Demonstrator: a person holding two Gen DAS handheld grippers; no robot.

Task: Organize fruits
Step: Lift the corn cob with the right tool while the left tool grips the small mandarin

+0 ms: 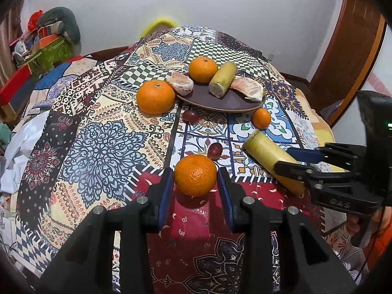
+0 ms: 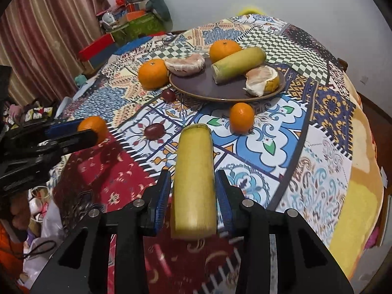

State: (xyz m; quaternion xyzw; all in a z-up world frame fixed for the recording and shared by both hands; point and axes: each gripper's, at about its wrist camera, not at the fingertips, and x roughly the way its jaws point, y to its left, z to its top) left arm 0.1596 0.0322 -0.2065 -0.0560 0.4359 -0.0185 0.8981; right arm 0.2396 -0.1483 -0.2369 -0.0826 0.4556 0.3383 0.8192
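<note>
Ahead of both tools lies the plate (image 2: 227,93); the right tool (image 2: 193,196) is clamped lengthwise on the cane piece (image 2: 193,178), the left tool (image 1: 196,191) on an orange (image 1: 195,175).

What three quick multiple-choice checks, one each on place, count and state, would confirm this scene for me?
1. Where is the small orange?
A. On the plate
B. On the cloth just off the plate's near rim
C. In the left tool

2. How many peeled citrus pieces lie on the plate?
A. One
B. Two
C. Four

3. What is the right tool doing?
A. Shut on a yellow cane stick
B. Open over an orange
C. Shut on a grape

Answers: 1 B, it sits on the patterned cloth beside the rim. 2 B, one piece at the left and one at the right. 3 A, both pads press the stick's sides.
</note>
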